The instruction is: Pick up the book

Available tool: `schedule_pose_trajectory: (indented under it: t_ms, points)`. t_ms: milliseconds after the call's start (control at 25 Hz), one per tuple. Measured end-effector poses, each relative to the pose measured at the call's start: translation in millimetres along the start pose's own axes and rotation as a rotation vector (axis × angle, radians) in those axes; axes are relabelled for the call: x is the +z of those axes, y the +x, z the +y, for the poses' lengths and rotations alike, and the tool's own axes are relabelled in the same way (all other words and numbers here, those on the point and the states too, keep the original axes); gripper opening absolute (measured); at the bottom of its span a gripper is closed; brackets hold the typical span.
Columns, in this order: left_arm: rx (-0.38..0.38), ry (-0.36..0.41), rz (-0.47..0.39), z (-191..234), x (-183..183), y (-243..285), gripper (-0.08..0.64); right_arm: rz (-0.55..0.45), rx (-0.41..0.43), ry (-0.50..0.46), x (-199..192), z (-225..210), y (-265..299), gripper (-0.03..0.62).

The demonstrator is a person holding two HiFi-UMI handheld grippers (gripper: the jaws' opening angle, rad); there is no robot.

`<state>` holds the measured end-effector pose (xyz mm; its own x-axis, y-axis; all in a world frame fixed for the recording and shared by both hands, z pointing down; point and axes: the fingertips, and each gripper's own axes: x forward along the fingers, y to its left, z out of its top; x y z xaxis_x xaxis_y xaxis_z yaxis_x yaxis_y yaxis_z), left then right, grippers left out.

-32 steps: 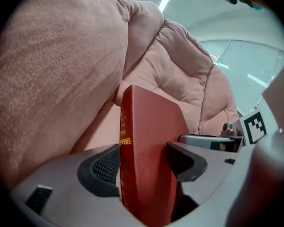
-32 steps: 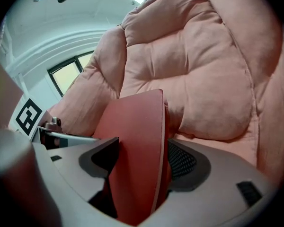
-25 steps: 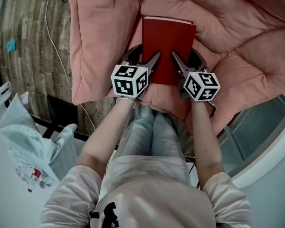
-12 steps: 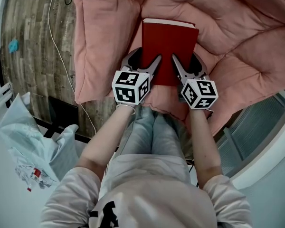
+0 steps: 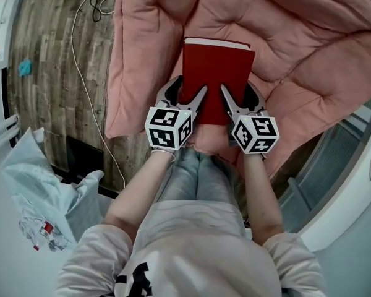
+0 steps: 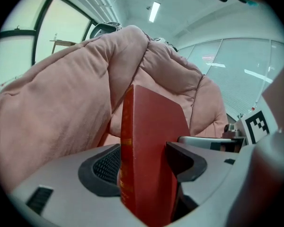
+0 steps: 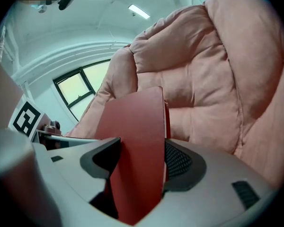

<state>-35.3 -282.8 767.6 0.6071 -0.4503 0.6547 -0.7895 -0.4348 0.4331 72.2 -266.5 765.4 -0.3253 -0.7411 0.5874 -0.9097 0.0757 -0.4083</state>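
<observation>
Left tool (image 5: 190, 84), right tool (image 5: 236, 86): both clamp red book (image 5: 217, 67) at its near edge. Raise together, level, clear of pink cushion (image 5: 303, 48).

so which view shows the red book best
The head view: the red book shows most of its cover from above. The left and right gripper views each show only a foreshortened slice of it, clamped between their jaws.

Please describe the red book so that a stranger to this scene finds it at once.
Find the big pink quilted cushion filling the head view's top. At its middle, a red rectangular book is clamped by the left gripper and right gripper. It alone is red and hard-edged.
</observation>
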Motion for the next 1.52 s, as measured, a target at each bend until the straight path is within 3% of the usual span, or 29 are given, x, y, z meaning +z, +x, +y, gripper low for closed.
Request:
schedule_pose_trajectory:
  t_ms: [520, 1160, 1520]
  points:
    - [-0.007, 0.036, -0.015, -40.2, 27.3, -61.0, 0.29, 0.002, -0.023, 0.013, 32.4, 35.2, -61.7, 0.298]
    - [0.004, 0.101, -0.159, -75.4, 113.7, -120.0, 0.29, -0.117, 0.023, -0.045, 125.1, 75.2, -103.0, 0.298]
    - [-0.007, 0.092, -0.235, -87.3, 156.9, -143.7, 0.29, -0.168, 0.042, -0.104, 173.5, 94.4, -117.3, 0.298]
